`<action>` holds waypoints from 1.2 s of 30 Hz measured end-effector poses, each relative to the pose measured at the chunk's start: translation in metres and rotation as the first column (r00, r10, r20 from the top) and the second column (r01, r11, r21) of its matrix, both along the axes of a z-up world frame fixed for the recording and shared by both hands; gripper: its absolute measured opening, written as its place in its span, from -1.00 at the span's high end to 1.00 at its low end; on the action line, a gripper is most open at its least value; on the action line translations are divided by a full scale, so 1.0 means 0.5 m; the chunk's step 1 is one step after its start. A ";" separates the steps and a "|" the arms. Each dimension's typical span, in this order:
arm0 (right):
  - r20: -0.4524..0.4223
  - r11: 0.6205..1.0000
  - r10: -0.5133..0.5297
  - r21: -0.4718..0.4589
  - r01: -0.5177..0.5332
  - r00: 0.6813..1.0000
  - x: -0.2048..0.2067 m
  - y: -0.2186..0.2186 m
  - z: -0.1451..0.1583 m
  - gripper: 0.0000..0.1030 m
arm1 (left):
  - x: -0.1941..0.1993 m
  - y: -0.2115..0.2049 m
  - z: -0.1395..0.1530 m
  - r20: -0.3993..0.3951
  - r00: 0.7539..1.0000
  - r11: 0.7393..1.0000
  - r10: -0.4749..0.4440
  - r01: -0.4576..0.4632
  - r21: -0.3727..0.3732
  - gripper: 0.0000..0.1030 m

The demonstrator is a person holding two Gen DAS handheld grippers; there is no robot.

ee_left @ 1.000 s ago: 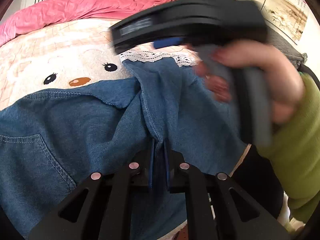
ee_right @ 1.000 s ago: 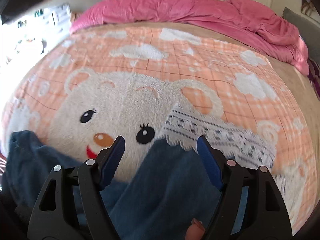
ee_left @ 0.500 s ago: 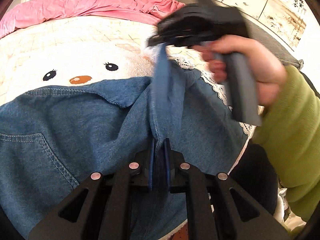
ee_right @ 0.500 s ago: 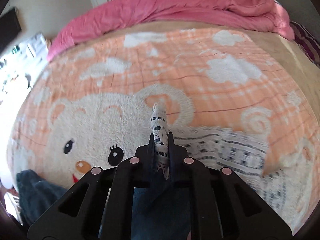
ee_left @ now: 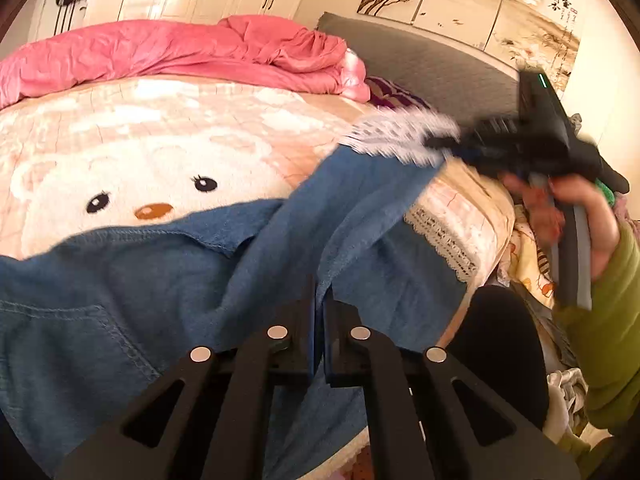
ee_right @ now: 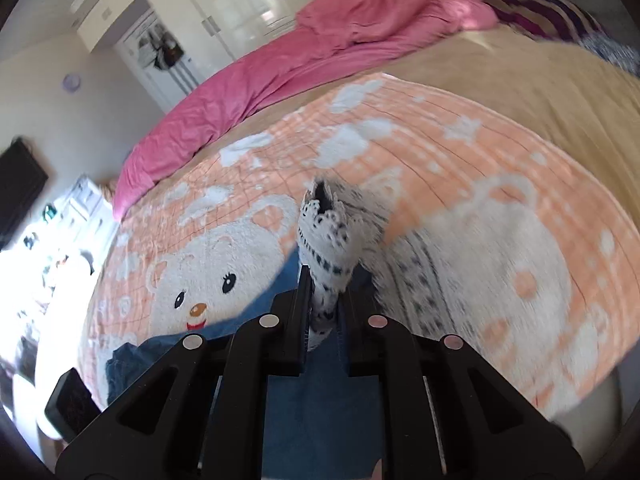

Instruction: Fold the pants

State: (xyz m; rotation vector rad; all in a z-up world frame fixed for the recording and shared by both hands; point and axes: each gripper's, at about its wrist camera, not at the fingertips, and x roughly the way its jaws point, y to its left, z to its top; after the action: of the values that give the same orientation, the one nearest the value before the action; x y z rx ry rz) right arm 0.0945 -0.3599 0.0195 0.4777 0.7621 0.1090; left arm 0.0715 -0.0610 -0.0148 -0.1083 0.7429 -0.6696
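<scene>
Left wrist view first: our left gripper (ee_left: 320, 304) has its jaws pressed tight on a fold of the blue denim pants (ee_left: 152, 280), pinching the cloth right where the two legs meet. The pants lie spread over the bear blanket (ee_left: 120, 152) on the bed, waist and pocket off to the left of this view, one leg running up and to the right. That leg is in the air: our right gripper (ee_left: 452, 148) has it by the lace hem (ee_left: 400, 136), blurred with motion, out past the blanket's right edge. The second leg's lace hem (ee_left: 440, 236) rests flat on the blanket below it.

From the right wrist camera we see the same pinch up close: the right gripper (ee_right: 324, 300) has its jaws clamped together on bunched white lace trim (ee_right: 324, 240), denim trailing back beneath the fingers.

So the relation that matters: the lifted leg's long axis runs straight from our left jaws to our right jaws, stretched between the two. The left hand sits at the crotch end, the right at the hem end. We'd judge the fold turns on carrying that hem across toward the waist on the far left, with the right hand nearer the free end and the left acting as anchor. Slack lace could slip from so thin a pinch.
</scene>
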 end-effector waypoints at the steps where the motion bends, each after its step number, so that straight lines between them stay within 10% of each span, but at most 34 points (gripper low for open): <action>1: -0.015 0.999 -0.018 0.030 0.018 1.000 -0.028 -0.015 -0.013 0.88 | 0.000 0.005 0.003 0.003 1.000 1.000 -0.008 0.008 -0.009 0.96; 7: -0.089 0.996 -0.032 0.078 0.039 0.995 -0.117 -0.038 -0.084 0.82 | -0.017 -0.001 0.009 0.013 0.999 0.999 -0.042 0.042 0.014 0.96; 12: -0.122 0.989 -0.023 0.139 0.040 0.992 -0.142 -0.062 -0.127 0.32 | -0.033 -0.015 0.000 0.025 0.998 0.997 -0.056 0.055 0.053 0.96; 16: -0.115 0.991 -0.045 0.118 0.059 0.992 -0.151 -0.077 -0.129 0.42 | -0.044 -0.024 -0.010 0.028 0.998 0.995 -0.060 0.057 0.087 0.96; 18: -0.118 0.994 -0.059 0.087 0.069 0.991 -0.157 -0.087 -0.130 0.78 | -0.045 -0.023 -0.014 0.024 0.998 0.993 -0.066 0.063 0.096 0.96; 36: -0.017 0.969 -0.106 -0.226 0.099 0.994 -0.193 -0.102 -0.111 0.57 | -0.088 -0.080 -0.068 0.021 0.988 0.954 -0.152 0.141 0.266 0.95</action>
State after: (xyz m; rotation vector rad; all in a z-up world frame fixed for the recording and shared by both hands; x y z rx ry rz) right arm -0.0021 -0.4108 -0.0358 0.3025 0.7660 -0.0808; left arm 0.0275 -0.1012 -0.0488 0.2062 0.7990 -0.7055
